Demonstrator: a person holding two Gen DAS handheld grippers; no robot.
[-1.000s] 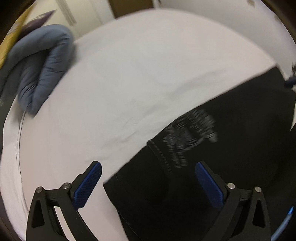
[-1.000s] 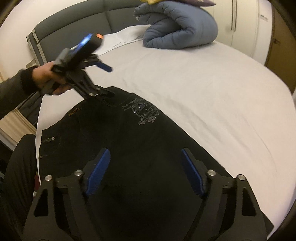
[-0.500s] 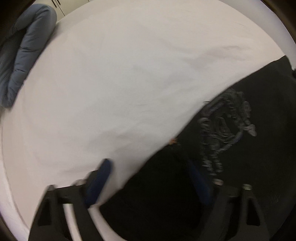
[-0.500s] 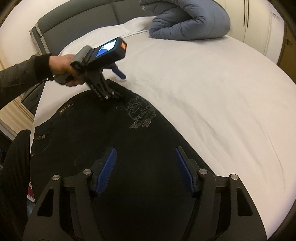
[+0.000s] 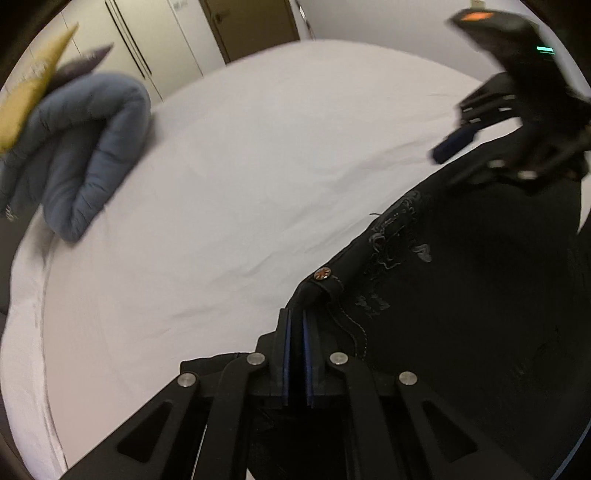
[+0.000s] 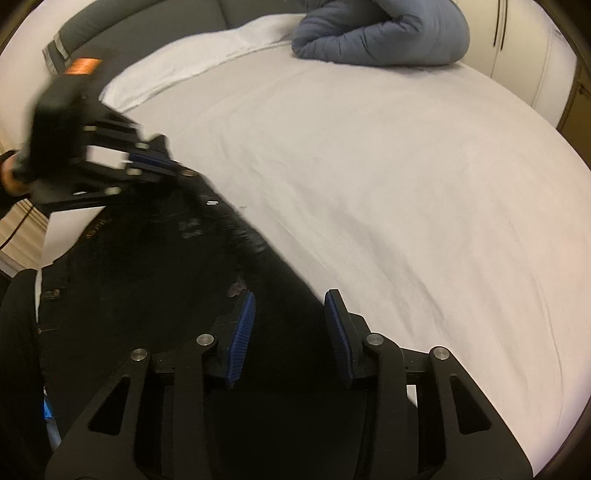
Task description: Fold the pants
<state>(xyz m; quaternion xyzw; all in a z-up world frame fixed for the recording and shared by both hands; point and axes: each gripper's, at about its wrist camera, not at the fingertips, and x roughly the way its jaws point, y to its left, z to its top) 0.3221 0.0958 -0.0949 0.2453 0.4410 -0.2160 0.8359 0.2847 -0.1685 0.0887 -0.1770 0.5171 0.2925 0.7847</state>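
Black pants (image 5: 480, 314) with grey embroidery lie on the white bed sheet (image 5: 258, 166). My left gripper (image 5: 296, 317) is shut on the waistband corner, just below a copper button (image 5: 322, 274). The right wrist view shows that gripper (image 6: 155, 162), blurred, holding the corner slightly raised. My right gripper (image 6: 291, 314) hangs low over the pants (image 6: 147, 277) along their far edge. Its jaws are closing, with the edge of the black cloth between the blue pads (image 6: 243, 325), which are still apart from it.
A rolled blue duvet (image 5: 85, 147) lies at the far side of the bed, also in the right wrist view (image 6: 384, 33). A yellow cushion (image 5: 29, 88) rests on it. A grey headboard (image 6: 129, 29) and wardrobe doors (image 5: 140, 48) border the bed. A person's hand (image 6: 11, 177) holds the left gripper.
My left gripper went from wide open to shut on the waistband corner. My right gripper moved down and toward the pants' far edge, and its jaws narrowed.
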